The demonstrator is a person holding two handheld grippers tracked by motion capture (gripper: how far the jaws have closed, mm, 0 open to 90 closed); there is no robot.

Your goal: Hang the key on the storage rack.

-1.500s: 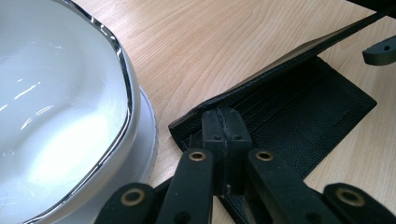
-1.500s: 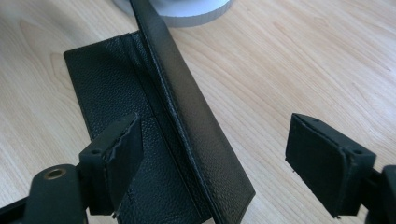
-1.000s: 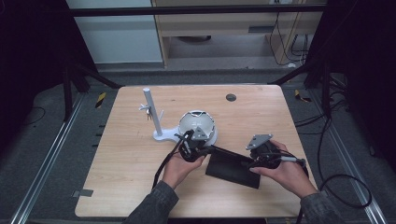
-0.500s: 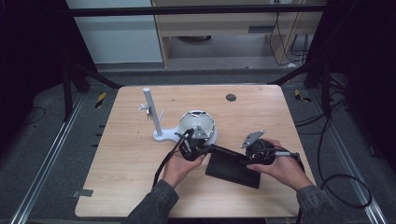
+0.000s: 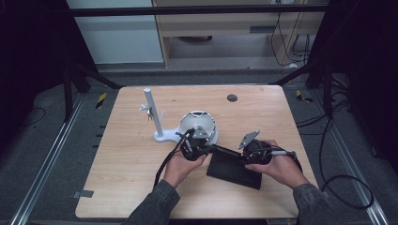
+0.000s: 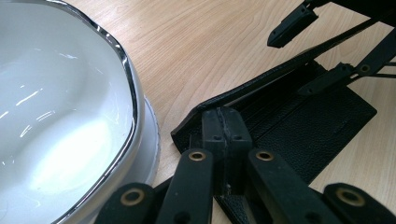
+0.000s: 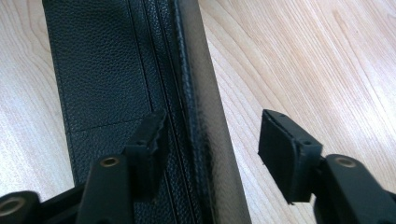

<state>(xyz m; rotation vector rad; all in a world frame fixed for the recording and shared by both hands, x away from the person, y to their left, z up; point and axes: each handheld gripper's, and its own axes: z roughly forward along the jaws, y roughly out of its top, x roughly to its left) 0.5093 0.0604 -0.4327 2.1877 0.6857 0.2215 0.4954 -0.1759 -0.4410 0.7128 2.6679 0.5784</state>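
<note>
A white bowl (image 5: 199, 127) with a shiny rim stands near the middle of the wooden bench (image 5: 131, 178). Just left of the bowl rises a white post (image 5: 153, 112) on a flat base — small pegs jut from it. Beyond the bowl, toward the far edge, sits a small dark disc (image 5: 232, 98).

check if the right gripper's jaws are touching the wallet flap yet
Apart. The right gripper view shows the right gripper straddling the raised flap of the wallet, closing, with gaps either side.
</note>
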